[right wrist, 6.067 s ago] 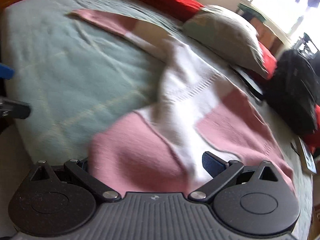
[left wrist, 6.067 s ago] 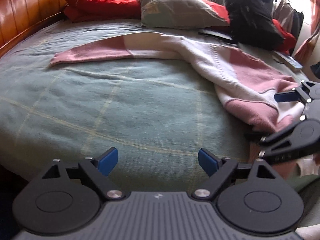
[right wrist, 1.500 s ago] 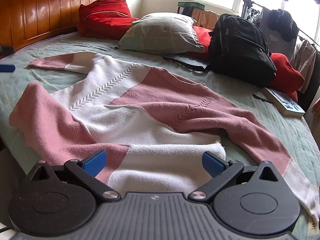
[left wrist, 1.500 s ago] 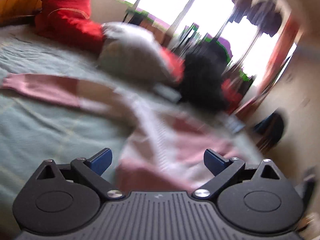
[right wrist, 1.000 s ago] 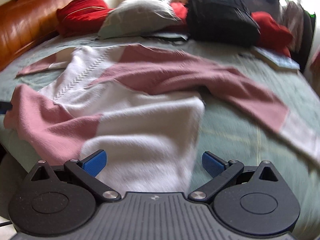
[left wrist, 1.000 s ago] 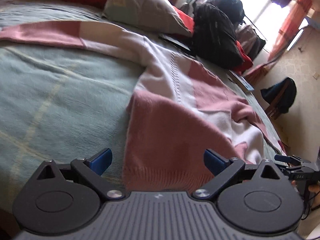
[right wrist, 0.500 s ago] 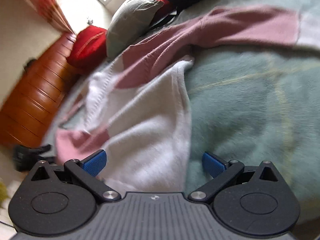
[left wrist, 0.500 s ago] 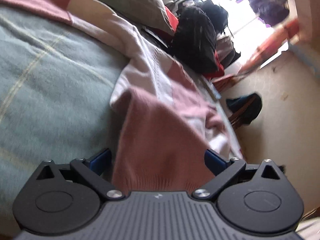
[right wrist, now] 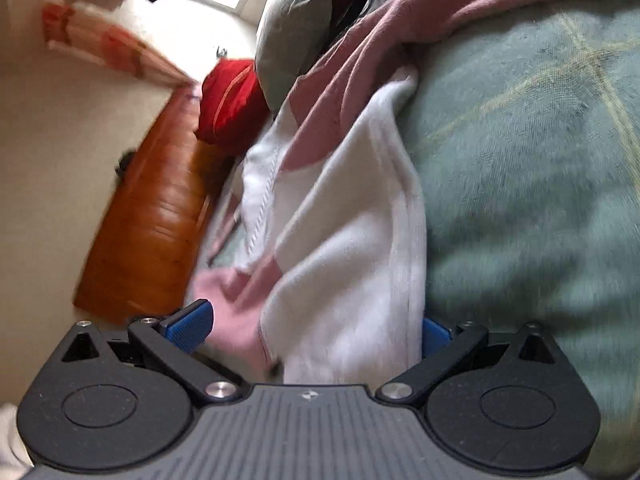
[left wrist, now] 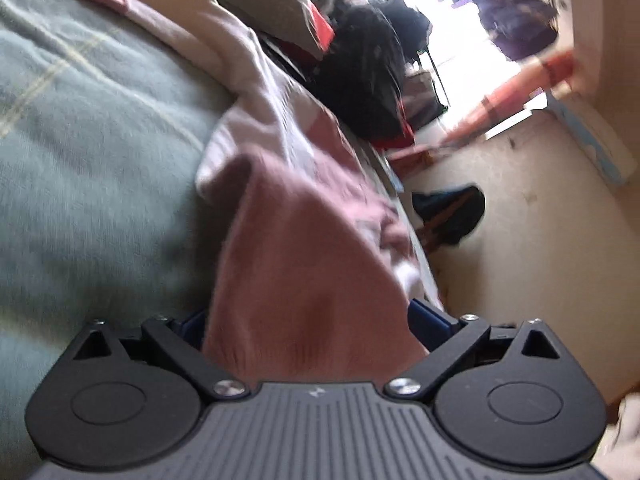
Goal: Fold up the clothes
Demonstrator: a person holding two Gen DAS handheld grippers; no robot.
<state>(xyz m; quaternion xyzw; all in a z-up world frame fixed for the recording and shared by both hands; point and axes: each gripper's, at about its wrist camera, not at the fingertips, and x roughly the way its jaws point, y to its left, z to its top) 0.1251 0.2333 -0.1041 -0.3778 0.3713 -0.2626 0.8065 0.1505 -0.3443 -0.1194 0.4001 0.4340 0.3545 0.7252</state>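
Observation:
A pink and white knit sweater lies spread on the green bed cover. In the left wrist view its pink hem corner fills the gap between the blue pads of my left gripper, whose jaws stand wide apart. In the right wrist view the white hem corner of the sweater sits between the pads of my right gripper, also spread wide. Both views are tilted and blurred. The far sleeves are mostly out of sight.
A grey pillow and a black backpack rest at the head of the bed. A red cushion leans by the wooden headboard. A dark item lies on the floor beyond the bed edge.
Both grippers have rolled sideways and pushed in at the bed edge. The sweater's hem corners now reach deeper between the pads. The jaws stay spread.

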